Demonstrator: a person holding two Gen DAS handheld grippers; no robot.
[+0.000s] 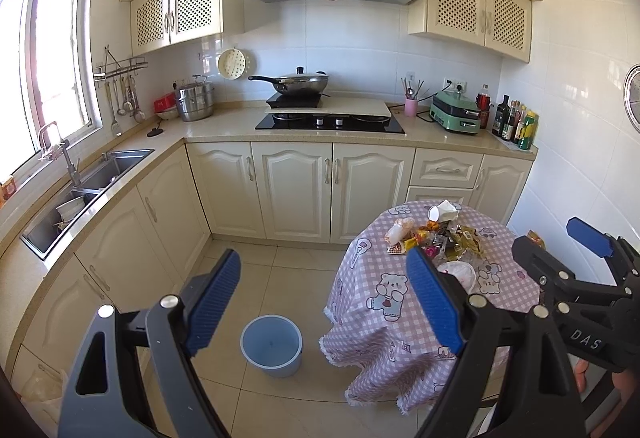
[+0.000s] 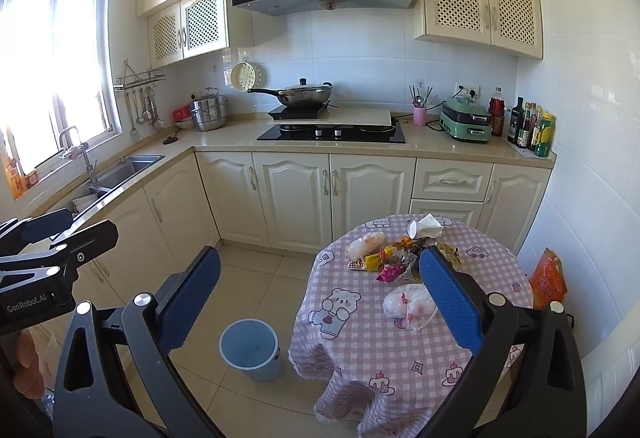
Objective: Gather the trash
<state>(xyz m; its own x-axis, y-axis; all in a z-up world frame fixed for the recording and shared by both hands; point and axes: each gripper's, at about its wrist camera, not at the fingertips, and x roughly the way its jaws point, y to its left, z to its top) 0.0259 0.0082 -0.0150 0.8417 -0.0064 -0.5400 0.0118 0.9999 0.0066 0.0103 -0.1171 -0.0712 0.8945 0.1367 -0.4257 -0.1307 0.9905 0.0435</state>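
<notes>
A heap of trash (image 2: 404,258) lies on the surface (image 2: 360,350) at right, with a crumpled bag (image 2: 408,304) in front of it. A bin (image 2: 250,350) stands on the floor just left of the surface. The counter (image 2: 224,138) with the stove (image 2: 332,132) runs behind them.

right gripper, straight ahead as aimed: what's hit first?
Probably nothing close: the right gripper is open and aimed past the table's left edge, toward the lower cabinet doors. Depth is unclear.

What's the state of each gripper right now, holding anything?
Left gripper: open, holding nothing, above the floor near the blue bin.
Right gripper: open, holding nothing, trash untouched on the table.
</notes>
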